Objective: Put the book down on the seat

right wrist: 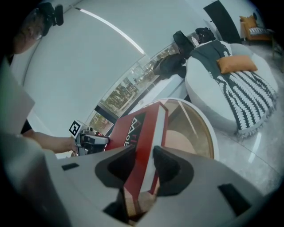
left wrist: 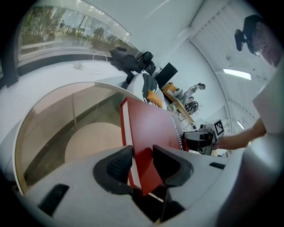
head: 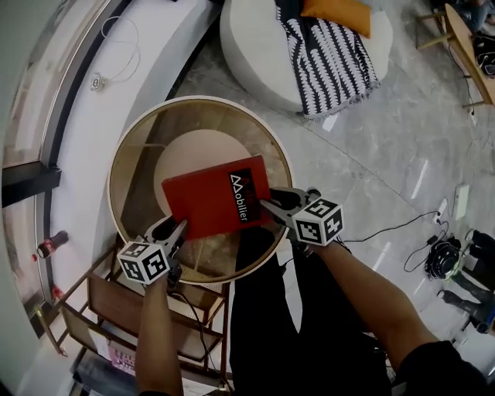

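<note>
While I hold the flat red hardcover book (head: 215, 197) by two opposite corners, it hangs above the round glass-topped table with the pale wooden rim (head: 124, 147), and I judge it clear of the glass. My left gripper (head: 176, 230) has its jaws closed onto the near left corner, pads pressing both faces. My right gripper (head: 274, 205) is clamped the same way on the corner by the white lettering, so each pair stands only a book's thickness apart. I read this as the carrying step, with nothing set down yet. The round white upholstered seat (head: 247, 46), with a black-and-white patterned throw (head: 329, 58) and an orange cushion (head: 336, 11) on it, lies well apart, beyond the table's far edge. Next I should take both hands toward it together so the book does not twist between the grips. Then I should pick a bare patch beside the throw, lower the book until it rests, and release both pairs of jaws.
</note>
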Available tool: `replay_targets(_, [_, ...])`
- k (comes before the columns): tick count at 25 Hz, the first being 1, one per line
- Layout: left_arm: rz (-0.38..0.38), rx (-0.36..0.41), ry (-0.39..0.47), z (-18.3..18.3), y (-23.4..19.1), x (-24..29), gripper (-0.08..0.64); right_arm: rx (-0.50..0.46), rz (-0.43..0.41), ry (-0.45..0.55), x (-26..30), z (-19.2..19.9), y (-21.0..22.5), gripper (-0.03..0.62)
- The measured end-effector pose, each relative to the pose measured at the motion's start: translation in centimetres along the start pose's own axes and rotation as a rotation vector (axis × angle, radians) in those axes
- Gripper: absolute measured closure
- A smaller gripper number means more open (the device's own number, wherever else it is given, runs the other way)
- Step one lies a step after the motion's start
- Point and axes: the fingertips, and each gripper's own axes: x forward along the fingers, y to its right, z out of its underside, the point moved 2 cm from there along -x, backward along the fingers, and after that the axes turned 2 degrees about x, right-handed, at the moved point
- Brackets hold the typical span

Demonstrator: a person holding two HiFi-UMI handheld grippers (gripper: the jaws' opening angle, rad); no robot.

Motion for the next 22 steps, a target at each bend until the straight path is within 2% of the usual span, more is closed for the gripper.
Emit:
replay_targets(6, [0.001, 0.091, 0.064, -5.2, 6.5, -2.7, 0.402, -0.057, -0.011, 0.077, -6.5, -4.7, -2.4, 0.448])
replay_targets(13, [0.029, 0.263, 0.179, -13.4, 17.6, -5.7, 0.407, -0.152, 0.011, 0.262, -17.7, -11.6, -5.1, 0.449])
replay_targets(18, [0.062, 0.341, 0.280, -18.8, 25.0, -8.5, 0.408, -0.236, 0.037, 0.393, -25.4, -16.5, -7.9, 0.449])
replay_targets(22, [0.062, 0.405, 0.361, -21.6, 31.5, -11.8, 0.408, -0.329, 0.027, 0.486, -32.0, -19.9, -10.9, 0.449])
